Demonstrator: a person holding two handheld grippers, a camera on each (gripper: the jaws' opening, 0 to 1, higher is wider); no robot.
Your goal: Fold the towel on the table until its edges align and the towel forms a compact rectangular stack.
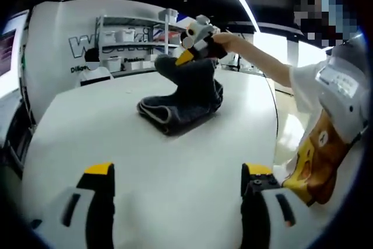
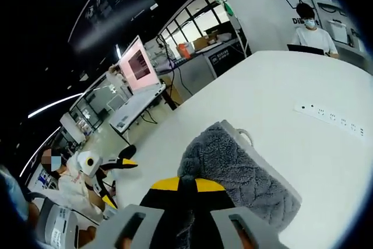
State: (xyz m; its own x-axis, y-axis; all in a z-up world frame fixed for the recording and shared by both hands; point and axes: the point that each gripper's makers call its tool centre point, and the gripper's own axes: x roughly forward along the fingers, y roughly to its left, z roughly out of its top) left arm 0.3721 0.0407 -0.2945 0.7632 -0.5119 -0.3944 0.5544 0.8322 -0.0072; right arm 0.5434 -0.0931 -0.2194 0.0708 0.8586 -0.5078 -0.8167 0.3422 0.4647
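White round-edged bench in an open workshop; wall lettering behind is cut off, beginning "W". The dark grey fluffy towel, part-folded, lies mid-bench, one end lifted by the right claw, pinched on it. Left claw hangs spread, well short of the towel.

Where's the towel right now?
In the left gripper view the towel lies mid-table, one corner lifted by the right gripper, beyond the open left gripper.
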